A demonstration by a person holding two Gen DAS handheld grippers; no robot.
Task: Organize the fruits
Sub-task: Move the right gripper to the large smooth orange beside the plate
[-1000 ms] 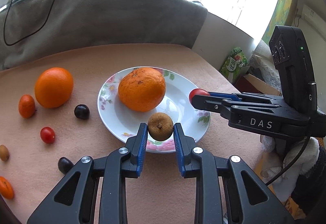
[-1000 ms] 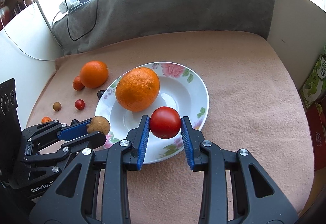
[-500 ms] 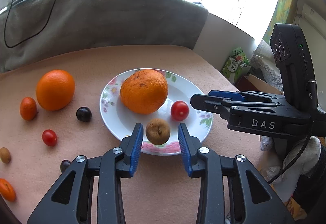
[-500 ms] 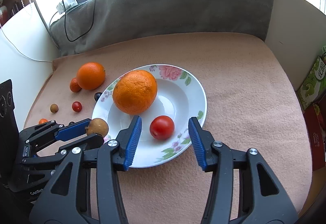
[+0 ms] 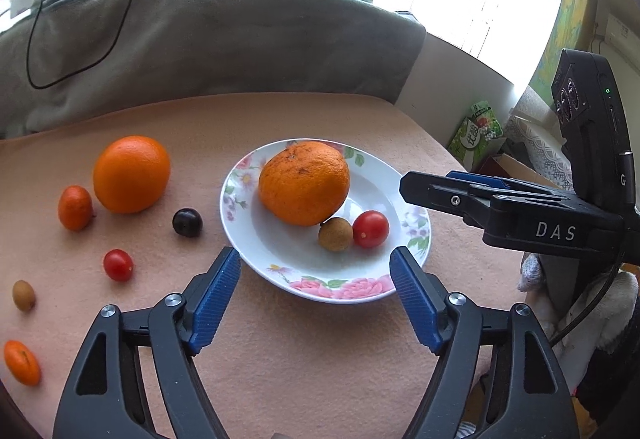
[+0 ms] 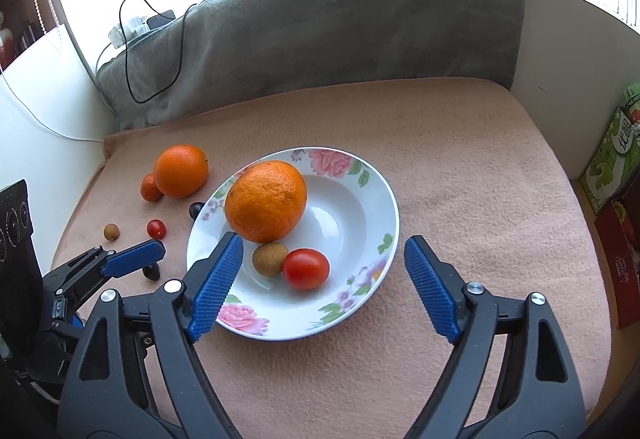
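— What had just changed when we looked?

— Both of our tools had let go. A second earlier the left gripper was pinched on the small brown fruit and the right gripper on the cherry tomato. Now the jaws of both were opening, spread wide, with nothing pressed between the pads. The two fruits had dropped onto the flowered plate and sat touching each other, the brown one also tucked against the big rough orange.

— So what did that mean for the job?

— We judged that two more pieces were delivered, making three on the plate. Still out on the peach cloth were the smooth orange, a small mandarin just beside it, a dark grape, another cherry tomato, a second brown fruit and one more small orange fruit near the view's edge.

— Did we have room to move?

— Plenty on the right of the plate, where the cloth was bare up to the white wall. The left side was tighter: loose fruit lay scattered there, and another dark fruit sat just beside the left tool's tip. The plate's near rim lay between the left tool's pads, so we thought lifting clear before swinging was wise.
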